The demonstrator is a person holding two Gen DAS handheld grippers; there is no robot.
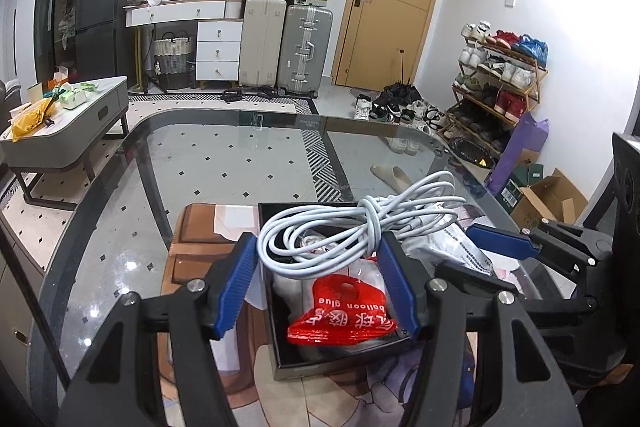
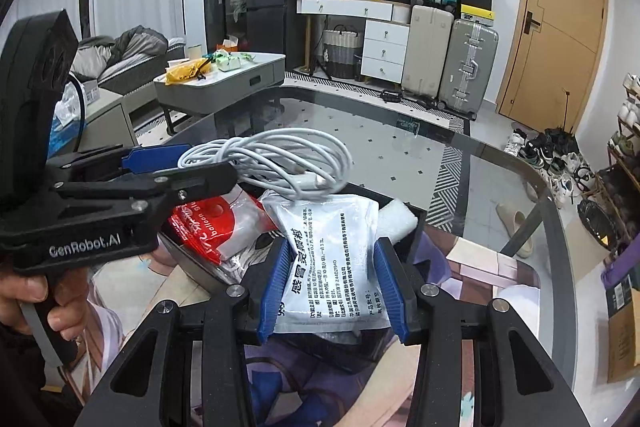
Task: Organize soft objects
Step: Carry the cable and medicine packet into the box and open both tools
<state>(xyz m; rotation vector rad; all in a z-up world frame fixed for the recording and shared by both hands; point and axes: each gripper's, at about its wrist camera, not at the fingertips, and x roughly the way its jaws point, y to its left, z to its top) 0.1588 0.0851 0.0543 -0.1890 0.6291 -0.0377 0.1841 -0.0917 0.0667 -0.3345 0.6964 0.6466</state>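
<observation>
Your left gripper point(image 1: 318, 283) hangs over the black tray point(image 1: 280, 359) on the glass worktop point(image 1: 224, 163), jaws apart, straddling the white cable point(image 1: 352, 227) that tops the pile. Your right gripper point(image 2: 330, 289) comes in from 3 o'clock, jaws spread either side of the white sachet point(image 2: 332, 251); whether they pinch it, I cannot tell. This looks like the packing step: soft things are gathered in the tray. Next, ease both grippers clear without dragging the cable out. Count: one cable, one sachet, one red bag point(image 1: 344, 315), one tray.
</observation>
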